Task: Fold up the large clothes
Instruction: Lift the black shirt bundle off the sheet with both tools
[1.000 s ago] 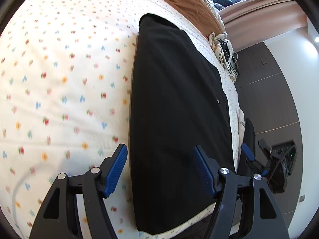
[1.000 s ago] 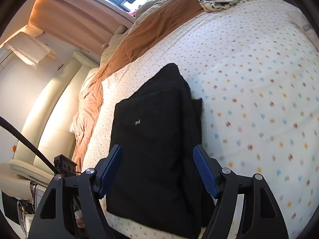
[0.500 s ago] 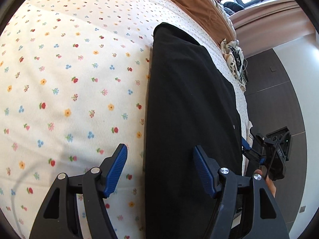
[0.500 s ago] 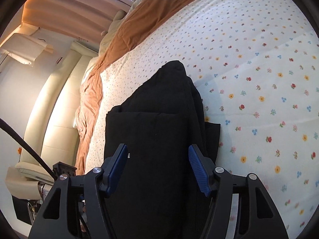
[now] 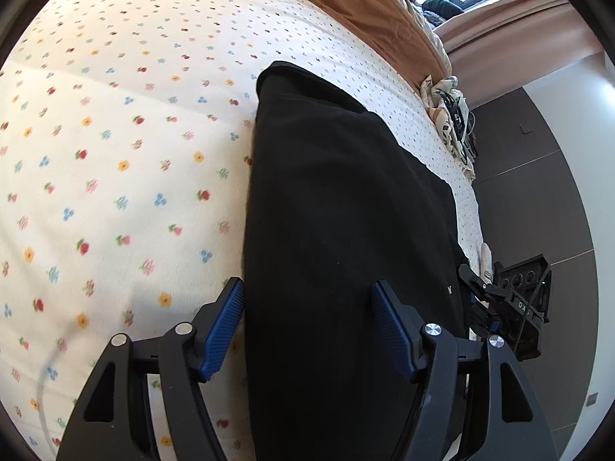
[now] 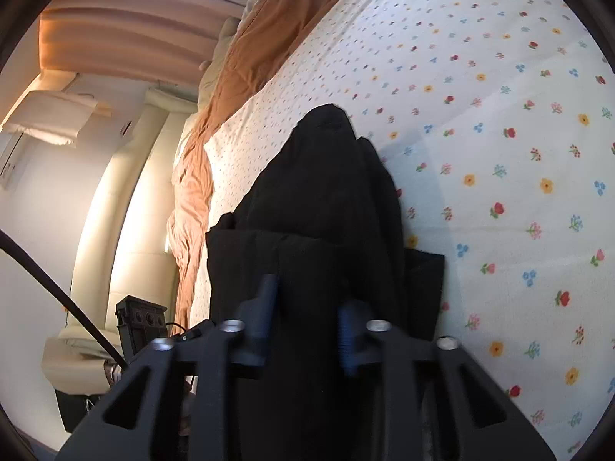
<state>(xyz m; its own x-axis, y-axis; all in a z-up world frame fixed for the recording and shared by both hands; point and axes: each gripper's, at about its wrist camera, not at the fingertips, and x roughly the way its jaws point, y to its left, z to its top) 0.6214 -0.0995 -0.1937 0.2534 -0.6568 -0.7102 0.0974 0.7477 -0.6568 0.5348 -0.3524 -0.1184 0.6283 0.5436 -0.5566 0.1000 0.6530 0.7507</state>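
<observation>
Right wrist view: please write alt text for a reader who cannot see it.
The right gripper is closing its blue-padded jaws on a raised fold of a black garment lying on a bed with a flower-print sheet. A rumpled orange blanket lies beyond it, beside a cream headboard.

black garment (image 5: 338, 207): one, folded
flowered bedsheet (image 5: 115, 134): one
orange-brown blanket (image 5: 369, 4): one
patterned cloth bundle with cords (image 5: 453, 115): one, far right bed edge
tongs: two, left tongs (image 5: 307, 330), right tongs (image 6: 307, 315)
</observation>
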